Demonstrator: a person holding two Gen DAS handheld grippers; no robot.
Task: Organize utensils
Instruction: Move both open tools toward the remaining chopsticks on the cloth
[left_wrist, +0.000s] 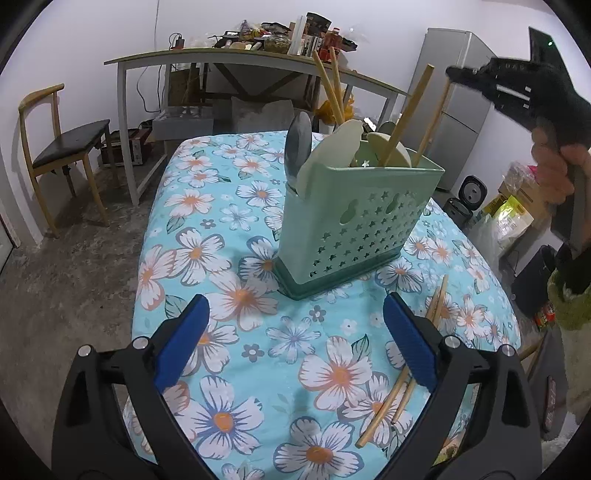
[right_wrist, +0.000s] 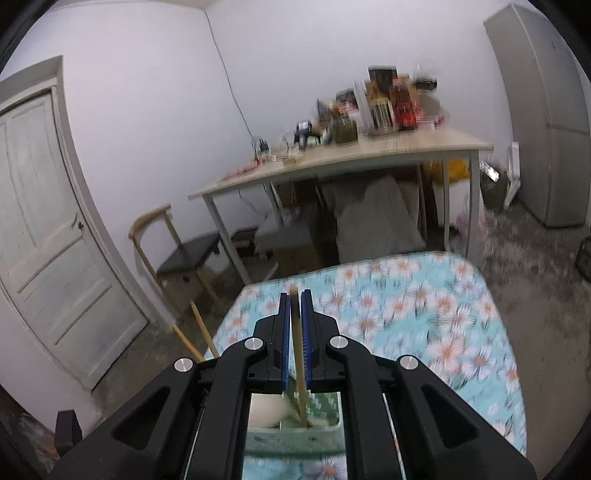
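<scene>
Chopstick in the right fingers: a wooden chopstick (right_wrist: 298, 373) stands between the blue pads, its long axis running along the fingers, its lower end down in the green utensil holder (right_wrist: 291, 439).
Right gripper (right_wrist: 295, 299): fingers nearly together, closed on that chopstick.
Holder: the green star-punched utensil holder (left_wrist: 354, 229) stands upright on the flowered worktop (left_wrist: 221, 295) — chopsticks (left_wrist: 330, 88) lean up and out of it, and spoons (left_wrist: 299, 147) stand bowl-up at its left end.
Loose chopsticks: a pair (left_wrist: 402, 373) lies flat on the cloth near the right edge, long axis running from the near side away toward the holder.
Left gripper (left_wrist: 295, 332): fingers wide apart, nothing between them — low over the cloth, just short of the holder.
</scene>
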